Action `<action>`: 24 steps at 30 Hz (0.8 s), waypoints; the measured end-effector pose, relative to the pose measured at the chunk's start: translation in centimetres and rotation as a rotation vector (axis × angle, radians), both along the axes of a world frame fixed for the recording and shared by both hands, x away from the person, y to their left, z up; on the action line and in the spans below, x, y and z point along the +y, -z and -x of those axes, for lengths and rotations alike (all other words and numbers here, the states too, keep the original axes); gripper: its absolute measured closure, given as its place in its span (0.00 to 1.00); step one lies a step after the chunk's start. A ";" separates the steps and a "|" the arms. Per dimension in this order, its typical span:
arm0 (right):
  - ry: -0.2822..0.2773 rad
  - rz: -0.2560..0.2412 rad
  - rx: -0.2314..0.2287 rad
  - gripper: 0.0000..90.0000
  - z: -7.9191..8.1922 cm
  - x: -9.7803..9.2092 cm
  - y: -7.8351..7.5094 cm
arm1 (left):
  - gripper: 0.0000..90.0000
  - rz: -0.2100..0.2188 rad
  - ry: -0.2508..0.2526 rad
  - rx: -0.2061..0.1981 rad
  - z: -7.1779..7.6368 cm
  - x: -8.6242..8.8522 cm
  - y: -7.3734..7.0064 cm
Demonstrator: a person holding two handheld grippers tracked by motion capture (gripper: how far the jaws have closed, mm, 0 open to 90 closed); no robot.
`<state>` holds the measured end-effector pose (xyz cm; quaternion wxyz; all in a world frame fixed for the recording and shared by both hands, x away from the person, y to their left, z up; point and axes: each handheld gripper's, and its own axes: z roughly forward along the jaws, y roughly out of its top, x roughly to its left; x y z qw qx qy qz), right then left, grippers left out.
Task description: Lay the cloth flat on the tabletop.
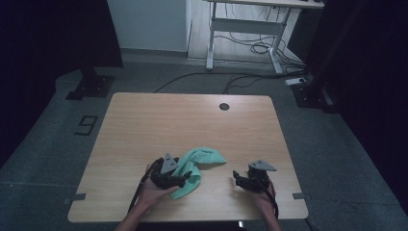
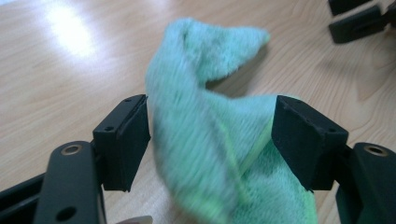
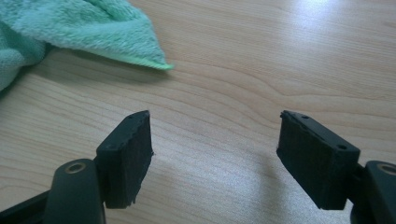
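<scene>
A crumpled green cloth (image 1: 202, 161) lies on the wooden table (image 1: 159, 125), near its front edge. My left gripper (image 1: 188, 176) reaches into the cloth from the left. In the left gripper view the cloth (image 2: 210, 140) bulges up between the two wide-apart jaws of the left gripper (image 2: 212, 140), which stands open. My right gripper (image 1: 238, 178) sits to the right of the cloth and points toward it. It is open (image 3: 215, 156) over bare wood, with a corner of the cloth (image 3: 88, 28) a little ahead of it. The right gripper's jaws (image 2: 357, 23) also appear beyond the cloth.
A round cable hole (image 1: 224, 106) sits near the table's far edge. Beyond the table are a white desk frame (image 1: 240, 29) with cables on the floor (image 1: 250, 79), and dark stand bases at the back left (image 1: 89, 86) and back right (image 1: 312, 94).
</scene>
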<state>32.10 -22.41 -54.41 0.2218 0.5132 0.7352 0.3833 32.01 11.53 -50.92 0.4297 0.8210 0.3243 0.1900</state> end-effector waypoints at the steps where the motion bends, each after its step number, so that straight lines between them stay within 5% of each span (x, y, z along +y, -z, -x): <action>1: 0.000 0.000 0.000 0.29 0.0 0.0 0.0 | 0.29 0.000 -0.005 -0.001 -0.1 0.2 -0.2; 14: -0.016 0.007 -0.005 0.31 0.1 0.5 -0.2 | 0.39 0.012 -0.057 0.011 -0.7 2.1 -0.4; 24: -0.090 0.014 -0.036 0.32 -1.6 3.9 -1.5 | 0.48 0.010 -0.044 0.037 -0.8 2.4 -0.1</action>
